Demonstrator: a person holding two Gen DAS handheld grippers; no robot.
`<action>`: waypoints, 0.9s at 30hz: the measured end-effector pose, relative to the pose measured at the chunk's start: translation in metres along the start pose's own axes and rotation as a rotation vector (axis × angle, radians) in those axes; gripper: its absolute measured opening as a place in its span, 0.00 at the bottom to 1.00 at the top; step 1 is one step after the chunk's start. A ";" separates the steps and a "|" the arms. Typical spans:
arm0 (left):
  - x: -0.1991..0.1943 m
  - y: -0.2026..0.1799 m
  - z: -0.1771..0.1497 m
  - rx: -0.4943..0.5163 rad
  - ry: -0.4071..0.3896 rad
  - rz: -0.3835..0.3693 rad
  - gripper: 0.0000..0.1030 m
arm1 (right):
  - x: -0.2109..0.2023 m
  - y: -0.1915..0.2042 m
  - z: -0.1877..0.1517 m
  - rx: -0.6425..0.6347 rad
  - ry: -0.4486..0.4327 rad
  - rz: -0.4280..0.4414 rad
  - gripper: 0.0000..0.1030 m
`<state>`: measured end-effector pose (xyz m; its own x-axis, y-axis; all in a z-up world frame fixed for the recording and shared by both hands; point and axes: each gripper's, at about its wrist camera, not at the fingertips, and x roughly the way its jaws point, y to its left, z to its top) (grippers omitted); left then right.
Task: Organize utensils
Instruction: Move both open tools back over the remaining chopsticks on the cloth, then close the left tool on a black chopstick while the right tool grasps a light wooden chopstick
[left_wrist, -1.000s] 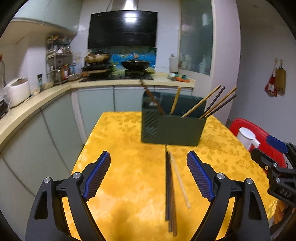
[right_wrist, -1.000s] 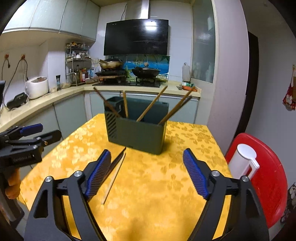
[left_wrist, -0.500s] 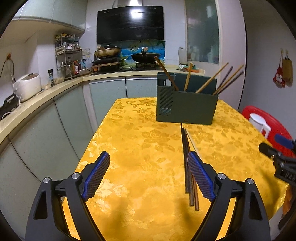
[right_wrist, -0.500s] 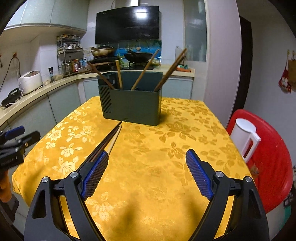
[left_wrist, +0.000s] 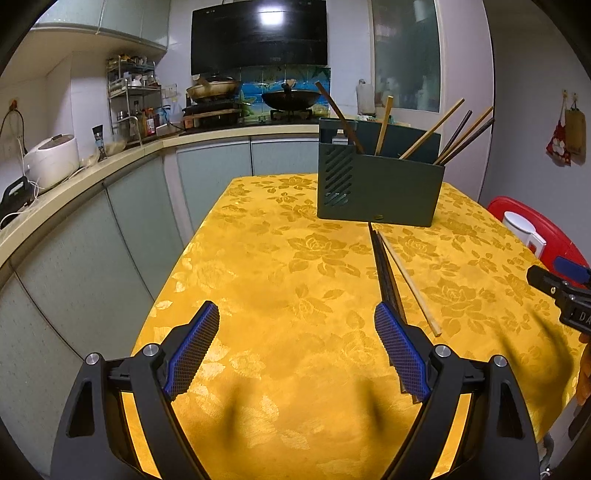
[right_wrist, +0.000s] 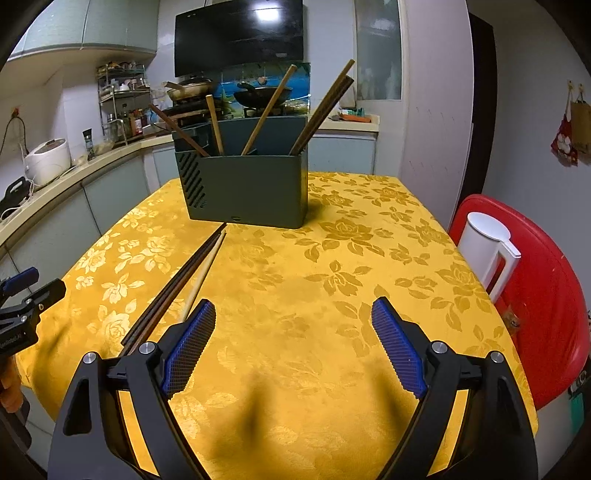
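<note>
A dark green utensil holder (left_wrist: 380, 192) (right_wrist: 247, 188) stands at the far side of the yellow flowered table (left_wrist: 280, 280) (right_wrist: 332, 266), with several chopsticks leaning in it. A bundle of dark chopsticks (left_wrist: 386, 273) (right_wrist: 177, 288) and one pale chopstick (left_wrist: 410, 280) (right_wrist: 205, 269) lie flat in front of it. My left gripper (left_wrist: 295, 325) hovers open over the cloth, its right finger just above the near ends of the dark chopsticks. My right gripper (right_wrist: 293, 317) is open too, with the chopsticks beside its left finger. Nothing sits between either pair of fingers.
A red chair (right_wrist: 532, 288) with a white jug (right_wrist: 487, 247) stands at the table's right side. A kitchen counter (left_wrist: 74, 184) with a rice cooker (left_wrist: 51, 160) runs along the left, and a stove with pans (left_wrist: 255, 99) lies behind the table.
Both grippers have sunk toward the table and tilted, so the holder appears higher and the chopsticks now lie close beside the fingers. The jaws stay wide.
</note>
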<state>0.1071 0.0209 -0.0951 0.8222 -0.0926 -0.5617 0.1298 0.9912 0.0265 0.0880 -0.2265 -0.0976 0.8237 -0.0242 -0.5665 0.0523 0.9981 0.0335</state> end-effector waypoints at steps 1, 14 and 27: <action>0.001 0.000 -0.001 0.000 0.001 0.001 0.81 | 0.001 -0.001 -0.001 0.002 0.002 -0.001 0.81; 0.010 -0.005 -0.010 0.047 0.029 -0.020 0.81 | 0.013 -0.004 -0.010 -0.003 0.045 0.003 0.81; 0.025 -0.025 -0.026 0.128 0.103 -0.041 0.81 | 0.019 0.003 -0.019 -0.025 0.079 0.024 0.81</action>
<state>0.1100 -0.0042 -0.1312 0.7543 -0.1159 -0.6463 0.2369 0.9660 0.1032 0.0934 -0.2229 -0.1240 0.7773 0.0030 -0.6292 0.0187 0.9994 0.0280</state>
